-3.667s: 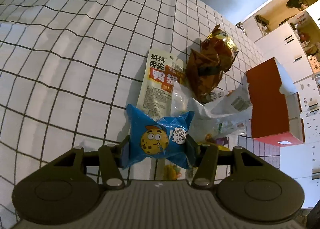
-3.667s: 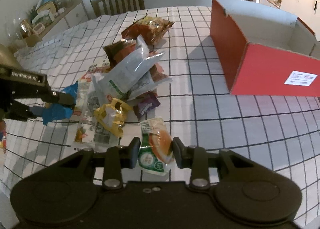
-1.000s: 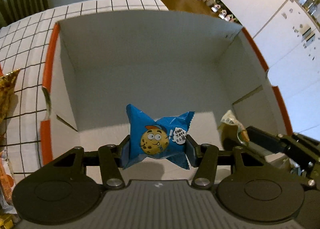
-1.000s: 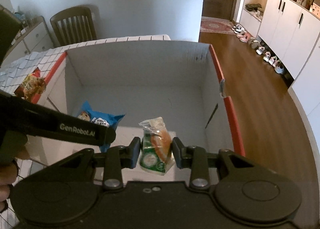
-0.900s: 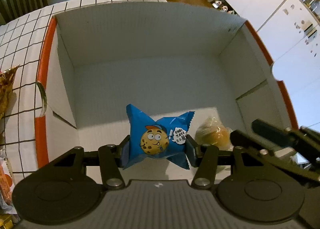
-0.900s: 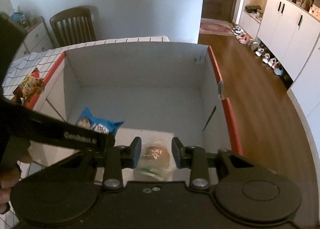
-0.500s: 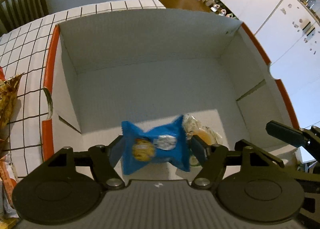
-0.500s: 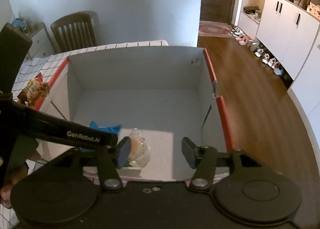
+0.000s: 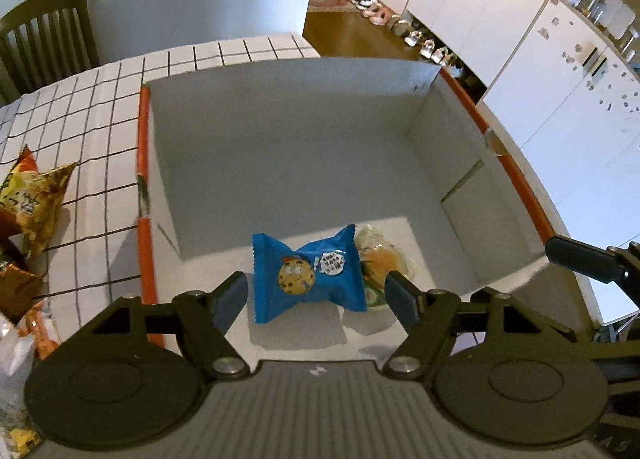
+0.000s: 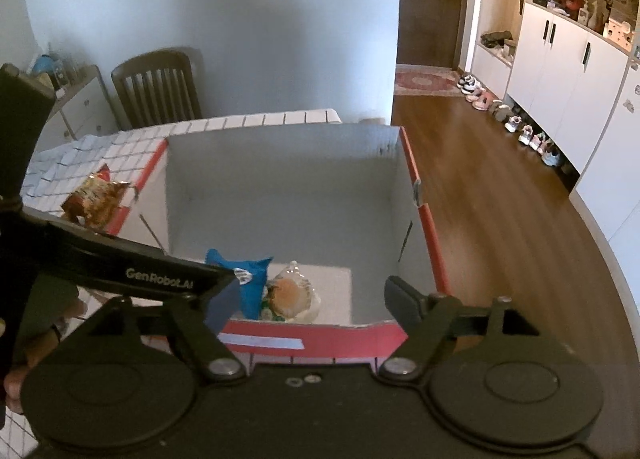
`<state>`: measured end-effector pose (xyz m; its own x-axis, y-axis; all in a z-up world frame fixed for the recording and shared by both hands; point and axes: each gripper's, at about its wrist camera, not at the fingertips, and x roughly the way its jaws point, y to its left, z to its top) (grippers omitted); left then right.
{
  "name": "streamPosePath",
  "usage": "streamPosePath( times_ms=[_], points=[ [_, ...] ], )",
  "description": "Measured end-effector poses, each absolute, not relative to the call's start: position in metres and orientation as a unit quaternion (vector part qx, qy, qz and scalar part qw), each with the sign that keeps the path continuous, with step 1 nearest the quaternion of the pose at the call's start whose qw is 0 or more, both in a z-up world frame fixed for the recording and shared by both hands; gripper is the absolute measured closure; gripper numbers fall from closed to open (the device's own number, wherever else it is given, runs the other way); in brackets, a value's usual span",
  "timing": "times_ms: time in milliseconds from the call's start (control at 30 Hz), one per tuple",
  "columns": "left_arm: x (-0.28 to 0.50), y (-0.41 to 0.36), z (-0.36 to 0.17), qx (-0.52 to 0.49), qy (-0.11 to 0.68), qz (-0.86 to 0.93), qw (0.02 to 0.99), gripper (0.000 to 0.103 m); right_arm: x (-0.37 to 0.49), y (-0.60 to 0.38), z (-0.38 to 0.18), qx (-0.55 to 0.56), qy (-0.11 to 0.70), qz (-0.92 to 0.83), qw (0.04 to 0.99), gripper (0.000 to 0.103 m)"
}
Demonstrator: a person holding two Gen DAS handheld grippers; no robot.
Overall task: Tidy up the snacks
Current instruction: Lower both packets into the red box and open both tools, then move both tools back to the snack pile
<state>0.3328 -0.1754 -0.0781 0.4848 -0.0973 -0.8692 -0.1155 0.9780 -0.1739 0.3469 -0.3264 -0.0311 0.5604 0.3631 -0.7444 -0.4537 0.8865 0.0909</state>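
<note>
A red cardboard box (image 9: 143, 163) with a white inside stands at the table's end. On its floor near the front wall lies a blue cookie packet (image 9: 306, 274), and a clear-wrapped bun (image 9: 381, 259) rests against its right side. My left gripper (image 9: 316, 295) hovers above them, jaws opening, pads clear of the packet. From the right wrist the same box (image 10: 424, 215) shows the blue packet (image 10: 250, 287) and bun (image 10: 290, 295) below. My right gripper (image 10: 310, 301) is above the box's front wall, jaws opening with nothing between them.
Orange and gold snack bags (image 9: 30, 199) lie on the checked tablecloth (image 9: 80, 115) left of the box. A wooden chair (image 10: 158, 87) stands beyond the table. Right of the box the table ends above a wood floor (image 10: 500, 195) with white cabinets.
Both grippers let go: the blue packet and the bun dropped onto the box floor. Both sets of jaws spread wide and both grippers rose and drew back from the box.
</note>
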Motion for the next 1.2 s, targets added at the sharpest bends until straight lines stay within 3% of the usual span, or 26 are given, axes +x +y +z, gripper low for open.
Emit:
streamPosePath(
  times_ms=[633, 767, 1200],
  points=[
    [0.241, -0.102, -0.019, -0.121, 0.419, -0.005, 0.9, 0.015, 0.272, -0.292, 0.022, -0.024, 0.362, 0.253, 0.897, 0.003],
    [0.22, -0.078, -0.011, -0.127, 0.404, -0.008, 0.906, 0.001, 0.255, -0.277, 0.029, -0.017, 0.357, 0.257, 0.898, 0.001],
    [0.15, 0.009, 0.002, -0.138, 0.373, 0.016, 0.917, 0.0, 0.204, -0.21, 0.035, -0.008, 0.349, 0.263, 0.899, 0.0]
  ],
)
